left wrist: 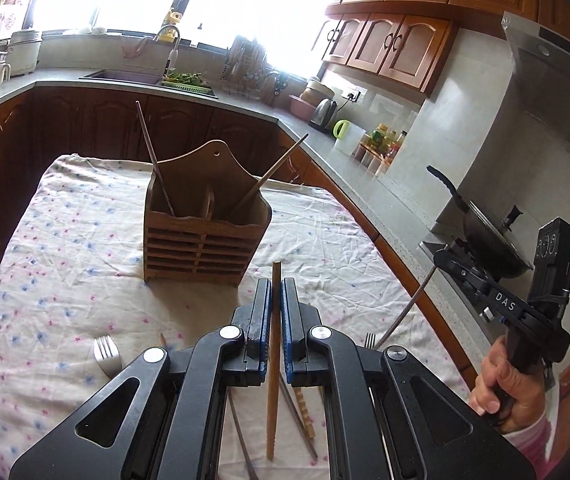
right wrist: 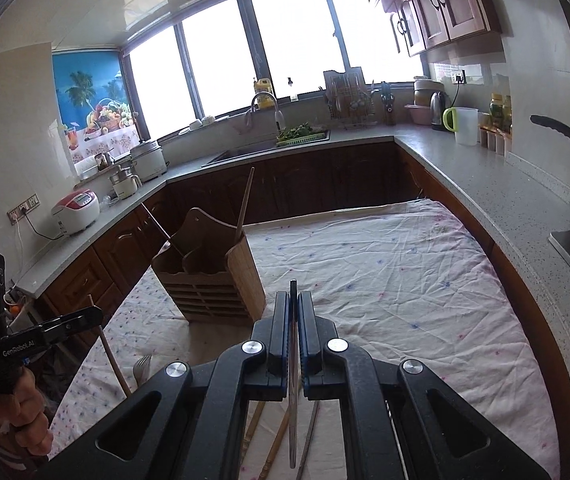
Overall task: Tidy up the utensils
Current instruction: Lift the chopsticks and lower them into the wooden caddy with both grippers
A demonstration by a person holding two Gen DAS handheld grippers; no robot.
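- Left gripper (left wrist: 276,300) pinched a wooden chopstick (left wrist: 273,380) between its blue pads, lifted above the floral tablecloth (left wrist: 65,240);
- Right gripper (right wrist: 293,312) clamped a thin metal utensil (right wrist: 293,420) edge-on; which kind, hard to tell;
- Wooden utensil holder (left wrist: 201,240) stood upright on the cloth ahead, one chopstick leaning in each side compartment;
- A fork (left wrist: 106,354) lay near the left gripper.

Two forks (left wrist: 106,354), one holder (left wrist: 205,216), perhaps seven chopsticks (left wrist: 273,360).
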